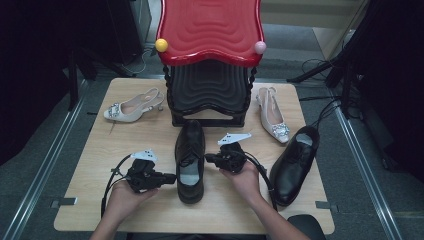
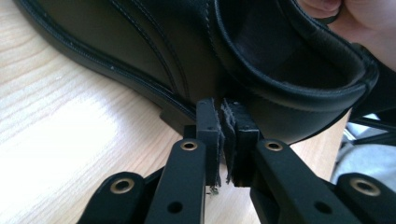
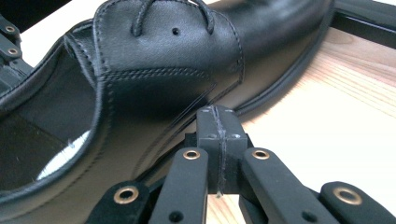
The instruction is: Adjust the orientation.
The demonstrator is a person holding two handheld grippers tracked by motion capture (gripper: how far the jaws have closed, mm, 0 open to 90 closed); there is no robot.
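Two black shoes on table [image 1: 150, 215]: one shoe [image 1: 190, 160] in the lower centre of the high view, toe toward the top of the frame, heel toward the bottom; second black shoe [image 1: 293, 165] at lower right, lying at a slant. Left gripper [image 1: 169, 178] at the left flank of the centre shoe, near the heel, held by left hand [image 1: 122, 197]. Right gripper [image 1: 209, 159] at the right flank of the same shoe, beside the laces, held by right hand [image 1: 245, 177]. So, shoe between both grippers, low in the frame.

Left gripper view: left gripper [image 2: 223, 140] with jaws almost together, only a thin slit between the worn pads, nothing between them; tips right at the side of the shoe [image 2: 187, 51], near the step of the heel, in the centre of the frame. Whether touching or just beside, cannot tell. Right gripper view: right gripper [image 3: 217, 135] with jaws pressed fully together, holding nothing; tips at the leather side of the shoe [image 3: 154, 79], under the lace holes, centre of the frame.

Farther up in the high view: red-and-black rack [image 1: 210, 30] at top centre, one pale heeled shoe [image 1: 131, 106] to its left, another pale heeled shoe [image 1: 272, 116] to its right.
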